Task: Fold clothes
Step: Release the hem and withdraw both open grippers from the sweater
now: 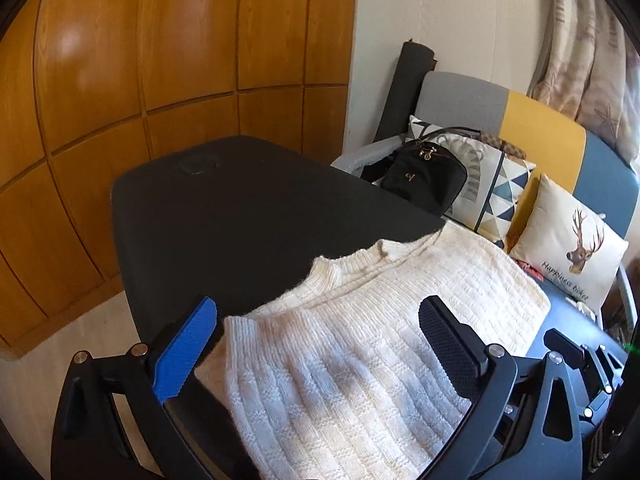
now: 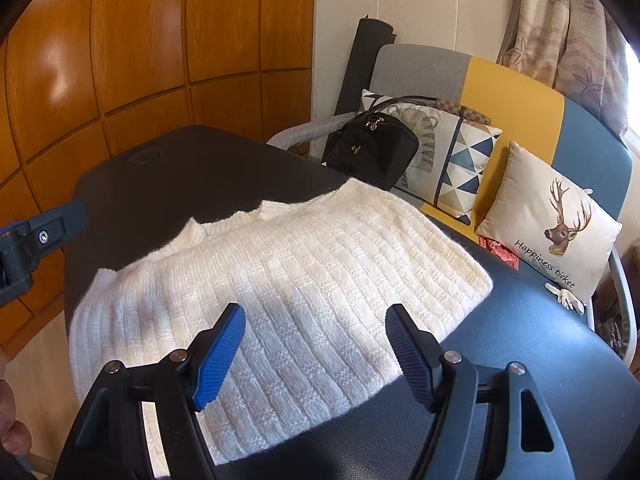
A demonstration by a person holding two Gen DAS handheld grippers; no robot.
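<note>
The left claw (image 1: pixel 318 334) and right claw (image 2: pixel 316 340) hover released above the folded cream sweater (image 2: pixel 280 272) on the dark bench (image 2: pixel 520 360).

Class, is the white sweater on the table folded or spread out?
Folded: the sweater lies as a compact block, no sleeves showing, collar at one edge.

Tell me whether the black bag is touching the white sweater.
Apart. In the right wrist view the black bag sits on the sofa, and a strip of dark table shows between it and the white sweater.
</note>
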